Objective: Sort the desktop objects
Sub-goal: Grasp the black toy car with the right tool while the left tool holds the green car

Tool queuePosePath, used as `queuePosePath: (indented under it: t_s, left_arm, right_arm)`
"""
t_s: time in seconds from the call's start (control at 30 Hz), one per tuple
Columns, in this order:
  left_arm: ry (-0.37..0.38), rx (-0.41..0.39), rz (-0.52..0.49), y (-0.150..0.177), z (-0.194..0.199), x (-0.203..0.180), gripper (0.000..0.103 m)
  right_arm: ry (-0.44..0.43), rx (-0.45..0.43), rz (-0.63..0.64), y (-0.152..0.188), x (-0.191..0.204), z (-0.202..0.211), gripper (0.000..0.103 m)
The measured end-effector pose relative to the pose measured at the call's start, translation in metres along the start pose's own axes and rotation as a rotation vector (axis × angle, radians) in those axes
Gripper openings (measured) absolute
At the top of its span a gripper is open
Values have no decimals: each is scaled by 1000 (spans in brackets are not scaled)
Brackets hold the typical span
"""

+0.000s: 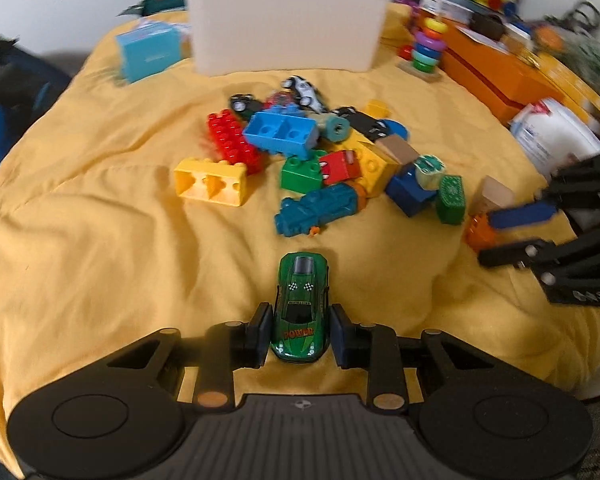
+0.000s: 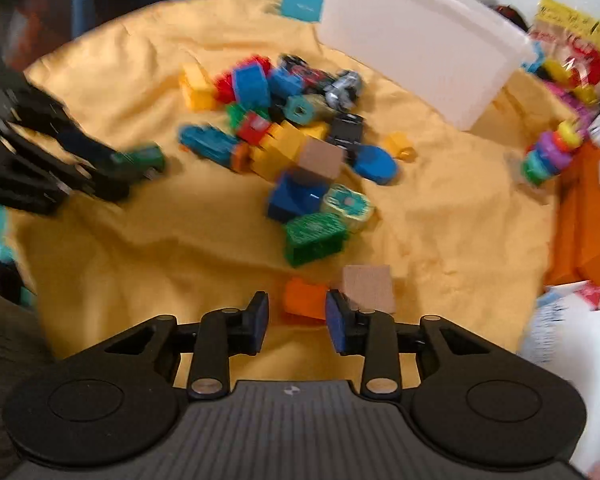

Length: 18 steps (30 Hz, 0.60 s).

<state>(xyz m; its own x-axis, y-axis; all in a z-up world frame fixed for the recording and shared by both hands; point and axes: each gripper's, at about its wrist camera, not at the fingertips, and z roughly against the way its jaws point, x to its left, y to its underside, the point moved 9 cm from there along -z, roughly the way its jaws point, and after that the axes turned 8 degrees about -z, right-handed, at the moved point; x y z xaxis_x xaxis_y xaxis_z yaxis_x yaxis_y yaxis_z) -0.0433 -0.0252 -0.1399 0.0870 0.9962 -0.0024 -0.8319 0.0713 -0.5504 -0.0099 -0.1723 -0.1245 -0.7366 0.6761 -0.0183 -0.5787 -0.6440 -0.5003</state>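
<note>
My left gripper is shut on a green toy car, its pads against both sides, over the yellow cloth. The right wrist view shows the same gripper and car at the left. My right gripper stands open around a small orange brick. The brick sits at the fingertips against the right pad, with a gap to the left pad. In the left wrist view this gripper and orange brick are at the right. A heap of bricks, blocks and toy cars lies mid-cloth.
A white bin stands behind the heap, a light blue box to its left. A ring stacker and orange boxes crowd the right side. A plain wooden block lies just right of the orange brick.
</note>
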Motion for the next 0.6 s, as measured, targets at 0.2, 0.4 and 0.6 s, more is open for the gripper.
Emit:
queuePosePath:
  t_s: [0.2,0.4,0.6]
  left_arm:
    - [-78,4,22,2,0,0,34]
    - [-90,3,-20,-11,-6,18,34]
    - [1,26,-114,-21,-15,33,34]
  right_arm:
    - [-117,-27,39,-17,21,-1,30]
    - [-76,-76,-39,-35,10,-5,34]
    - [39,-230,-99,-74,2,15,33]
